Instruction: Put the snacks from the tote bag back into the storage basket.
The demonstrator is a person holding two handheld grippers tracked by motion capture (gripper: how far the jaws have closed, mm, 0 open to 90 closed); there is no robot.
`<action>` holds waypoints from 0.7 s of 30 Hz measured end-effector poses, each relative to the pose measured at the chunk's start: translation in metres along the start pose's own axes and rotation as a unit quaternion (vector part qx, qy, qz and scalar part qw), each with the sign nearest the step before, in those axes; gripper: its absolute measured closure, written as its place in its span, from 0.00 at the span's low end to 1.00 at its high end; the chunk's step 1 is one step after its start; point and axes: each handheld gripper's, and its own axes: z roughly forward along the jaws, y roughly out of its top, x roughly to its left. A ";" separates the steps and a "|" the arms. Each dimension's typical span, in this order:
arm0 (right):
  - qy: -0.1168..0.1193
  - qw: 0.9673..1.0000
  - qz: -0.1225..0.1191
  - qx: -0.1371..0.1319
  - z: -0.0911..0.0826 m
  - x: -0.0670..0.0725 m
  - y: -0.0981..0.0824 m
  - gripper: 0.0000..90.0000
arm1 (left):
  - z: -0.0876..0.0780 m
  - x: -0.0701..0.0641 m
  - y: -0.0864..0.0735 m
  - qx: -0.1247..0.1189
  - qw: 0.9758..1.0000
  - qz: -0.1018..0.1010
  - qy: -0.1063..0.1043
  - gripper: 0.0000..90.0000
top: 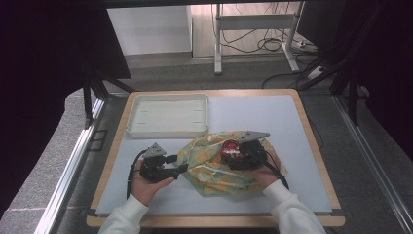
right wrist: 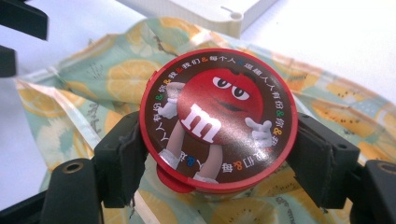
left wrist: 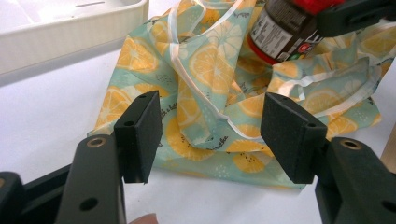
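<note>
The right gripper (right wrist: 219, 154) clasped a red-lidded M&M's candy tub (right wrist: 218, 119) at mid-frame, its pads pressed against both sides, above the lemon-print bag (right wrist: 93, 84). In the left gripper view, the left gripper (left wrist: 215, 135) stood released, its jaws parted before the bag's near edge at lower centre, with a white tray (left wrist: 70, 32) at upper left.

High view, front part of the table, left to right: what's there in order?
Left gripper, jaws open at the bag's edge → mint-green fabric bag with orange-slice print → red-lidded round candy canister held over the bag → right gripper gripping it. The white plastic tray lies farther back, so it is left out.
</note>
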 end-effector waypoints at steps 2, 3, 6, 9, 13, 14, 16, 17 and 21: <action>0.001 1.000 -0.001 -0.004 -0.003 0.000 0.002 0.28 | 0.000 0.000 0.000 0.000 1.000 0.000 0.000 0.43; 0.002 1.000 -0.002 -0.007 -0.005 0.000 0.002 0.28 | 0.000 0.000 0.000 0.000 1.000 0.000 0.000 0.43; 0.003 1.000 -0.003 -0.014 -0.010 0.000 0.005 0.28 | 0.000 0.000 0.000 0.001 1.000 0.000 0.000 0.43; 0.004 1.000 -0.002 -0.020 -0.013 -0.001 0.006 0.28 | 0.001 0.000 0.000 0.002 1.000 0.001 0.000 0.43; 0.003 1.000 -0.001 -0.024 -0.013 -0.002 0.006 0.28 | 0.001 0.000 0.000 0.003 1.000 0.001 -0.001 0.43; 0.004 1.000 -0.001 -0.025 -0.013 -0.003 0.007 0.28 | 0.002 0.000 0.000 0.003 1.000 0.001 -0.001 0.43; 0.004 1.000 0.000 -0.028 -0.015 -0.004 0.007 0.28 | 0.002 0.000 -0.001 0.005 1.000 0.001 -0.001 0.43; 0.003 1.000 0.001 -0.029 -0.015 -0.004 0.008 0.28 | 0.002 0.000 -0.001 0.004 1.000 0.000 0.000 0.43; 0.006 0.999 0.004 -0.036 -0.018 -0.006 0.010 0.28 | 0.003 0.000 -0.001 0.005 1.000 0.000 -0.001 0.43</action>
